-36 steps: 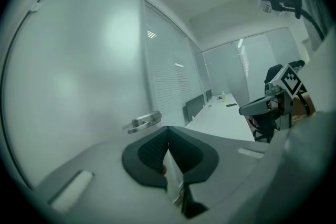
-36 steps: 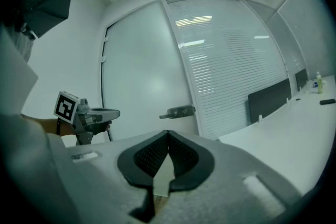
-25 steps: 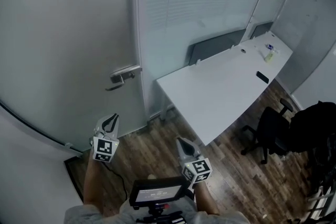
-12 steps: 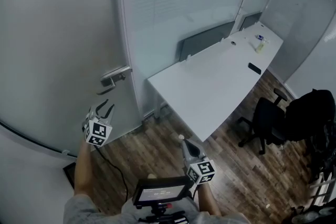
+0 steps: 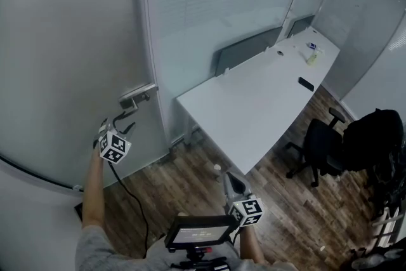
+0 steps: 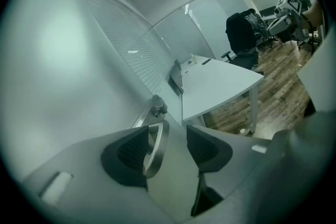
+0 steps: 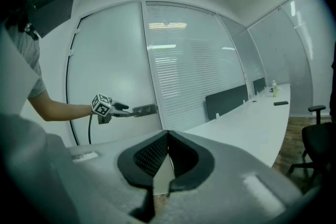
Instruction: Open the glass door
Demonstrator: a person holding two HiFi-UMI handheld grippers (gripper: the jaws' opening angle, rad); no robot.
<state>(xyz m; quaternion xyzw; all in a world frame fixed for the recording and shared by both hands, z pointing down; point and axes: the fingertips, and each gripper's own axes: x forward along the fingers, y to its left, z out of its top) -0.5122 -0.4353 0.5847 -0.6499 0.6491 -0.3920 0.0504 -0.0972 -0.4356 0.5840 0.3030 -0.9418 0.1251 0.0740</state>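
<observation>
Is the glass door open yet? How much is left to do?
Not yet. Done: the left gripper is at the door handle, with the lever between its jaws. In hand: those jaws are opening and do not clamp the lever. The right gripper is shut and empty, held low. Left: probably grip the handle, press it down and swing the glass door, which looks shut.

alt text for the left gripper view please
The left gripper has its jaws opening with the metal door handle between them, closer to the left-hand pad and not clamped. Behind it are the frosted glass door, a glass wall with blinds, a white desk and wood floor.
</observation>
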